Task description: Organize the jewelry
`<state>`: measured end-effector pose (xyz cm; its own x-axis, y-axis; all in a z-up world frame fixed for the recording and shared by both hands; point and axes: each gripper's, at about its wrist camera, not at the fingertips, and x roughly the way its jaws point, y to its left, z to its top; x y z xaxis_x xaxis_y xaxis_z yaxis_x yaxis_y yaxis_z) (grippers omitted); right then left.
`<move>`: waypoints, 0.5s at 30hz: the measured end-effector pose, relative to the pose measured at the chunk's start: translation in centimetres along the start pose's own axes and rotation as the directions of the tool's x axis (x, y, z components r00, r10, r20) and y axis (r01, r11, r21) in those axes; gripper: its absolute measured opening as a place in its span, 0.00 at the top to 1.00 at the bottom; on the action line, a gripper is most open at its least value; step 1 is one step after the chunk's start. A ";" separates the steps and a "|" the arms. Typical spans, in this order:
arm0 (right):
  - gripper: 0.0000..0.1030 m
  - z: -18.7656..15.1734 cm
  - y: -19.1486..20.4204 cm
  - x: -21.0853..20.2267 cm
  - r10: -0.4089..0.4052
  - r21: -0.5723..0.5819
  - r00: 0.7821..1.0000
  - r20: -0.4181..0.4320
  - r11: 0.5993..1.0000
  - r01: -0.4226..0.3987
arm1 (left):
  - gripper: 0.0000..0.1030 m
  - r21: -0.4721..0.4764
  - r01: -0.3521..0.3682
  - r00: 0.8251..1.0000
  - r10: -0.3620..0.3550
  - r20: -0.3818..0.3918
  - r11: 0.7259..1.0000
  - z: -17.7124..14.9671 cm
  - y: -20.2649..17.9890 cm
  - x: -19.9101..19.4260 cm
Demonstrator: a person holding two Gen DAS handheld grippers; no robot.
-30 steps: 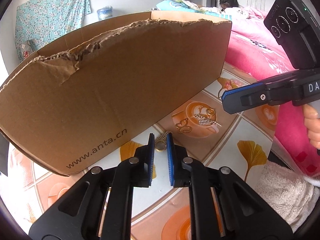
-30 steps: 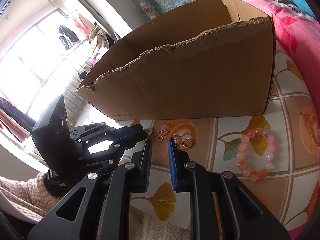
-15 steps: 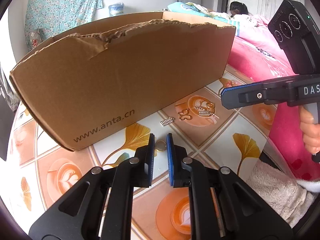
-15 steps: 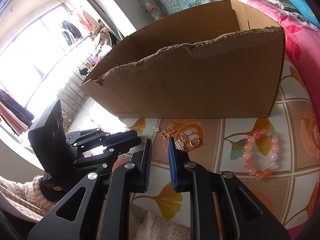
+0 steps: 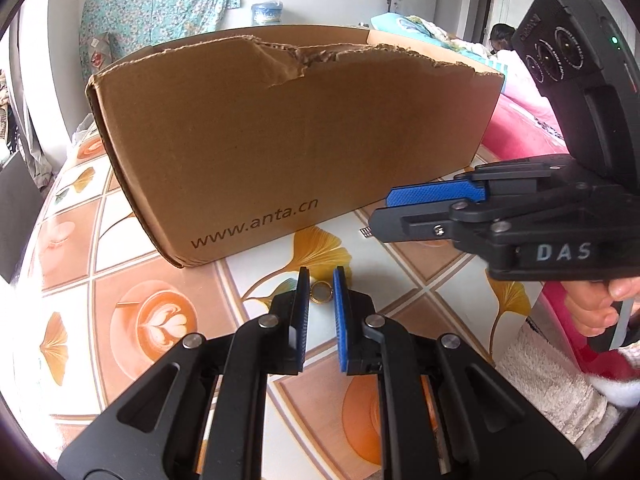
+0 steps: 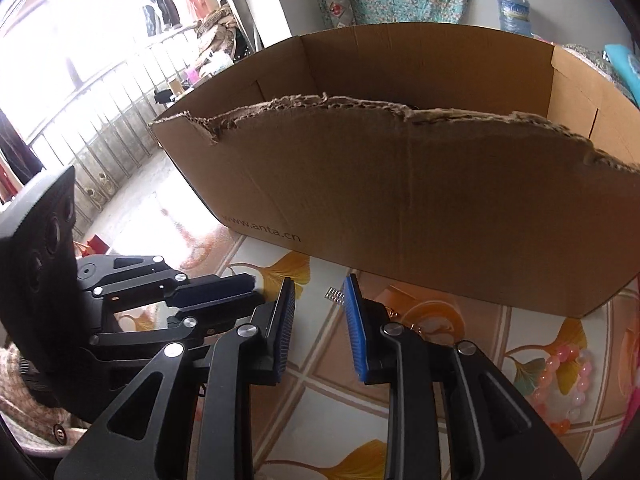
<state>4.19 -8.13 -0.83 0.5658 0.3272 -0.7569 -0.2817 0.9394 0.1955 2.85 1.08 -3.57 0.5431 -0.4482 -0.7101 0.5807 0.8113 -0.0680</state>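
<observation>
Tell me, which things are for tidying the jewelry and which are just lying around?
For the job: gold ring held in the left gripper, small silver charm, pink bead bracelet, probably the cardboard box.

Just lying about: floral cloth on the wall, blue water jug, fluffy towel, pink bedding.

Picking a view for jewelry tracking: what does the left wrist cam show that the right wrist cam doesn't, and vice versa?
Left wrist only: gold ring pinched in the left tool; a hand gripping the right tool, whose jaws have just been opening, with nothing between them. Right wrist only: pink bead bracelet; the cardboard box interior. Both: the box's printed front, a small ridged silver piece, the ginkgo-print tablecloth.
</observation>
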 end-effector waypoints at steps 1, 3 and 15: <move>0.75 0.1 0.2 0.5 -0.023 -0.016 1.000 -0.008 1.000 0.023 | 0.90 -0.003 0.001 1.000 -0.001 0.001 1.000 0.0 0.1 0.0; 0.75 0.6 0.5 1.3 -0.055 -0.041 0.998 -0.021 0.998 0.054 | 0.90 -0.009 0.002 1.000 -0.002 0.003 1.000 0.0 0.3 -0.1; 0.88 0.7 2.7 2.1 -0.117 -0.117 0.993 -0.032 0.987 0.112 | 0.90 -0.031 0.011 1.000 -0.011 0.013 0.999 -0.4 0.8 -0.3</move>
<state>5.19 -4.85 -1.44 0.5698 0.2121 -0.7939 -0.3052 0.9517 0.0352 2.85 2.00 -3.71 0.5447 -0.4618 -0.7000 0.5678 0.8174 -0.0975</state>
